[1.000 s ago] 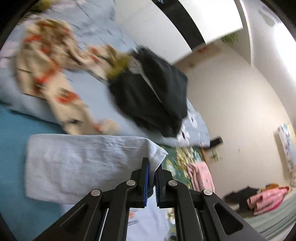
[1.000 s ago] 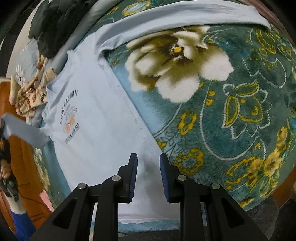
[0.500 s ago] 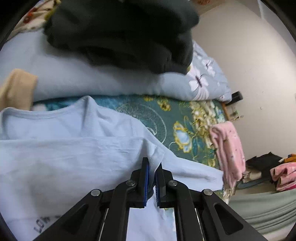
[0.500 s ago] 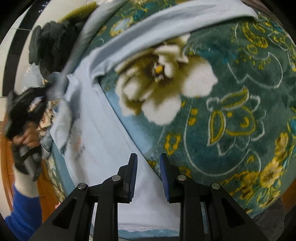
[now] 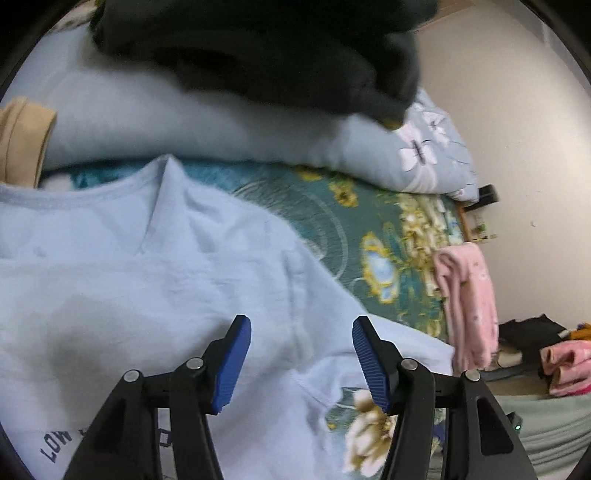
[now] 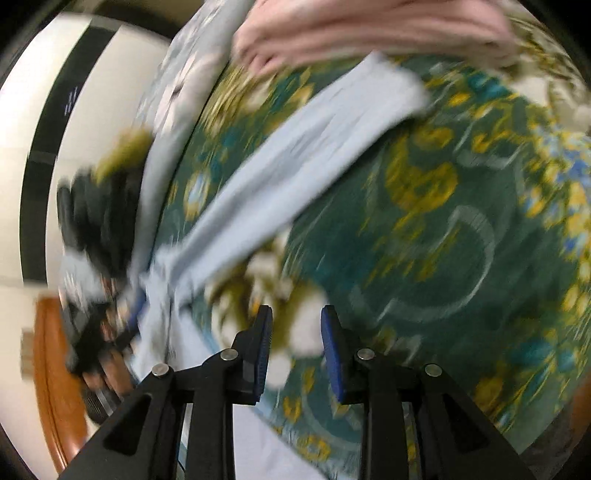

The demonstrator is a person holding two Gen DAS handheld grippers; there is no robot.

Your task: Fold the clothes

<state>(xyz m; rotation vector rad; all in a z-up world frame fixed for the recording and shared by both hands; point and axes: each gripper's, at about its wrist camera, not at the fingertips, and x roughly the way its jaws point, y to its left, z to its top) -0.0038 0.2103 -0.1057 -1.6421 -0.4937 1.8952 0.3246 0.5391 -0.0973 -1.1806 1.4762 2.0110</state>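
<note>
A light blue T-shirt with dark lettering lies flat on the green flowered blanket. One sleeve is folded across its chest. My left gripper hovers just above that folded cloth, its jaws opening, and the pads press on nothing. In the blurred right wrist view the shirt's other sleeve stretches out over the blanket. My right gripper sits above the blanket near that sleeve's root. Its jaws stand slightly apart and opening, with nothing between them. The left gripper and a hand show blurred at the left.
A dark garment rests on a pale blue flowered pillow behind the shirt. A beige garment is at the far left. A folded pink garment lies at the blanket's right edge, also. More clothes lie on the floor beyond.
My left gripper brought the sleeve down across the shirt and let it go; its jaws have sprung apart. My right gripper swung across the blanket towards the other sleeve.
</note>
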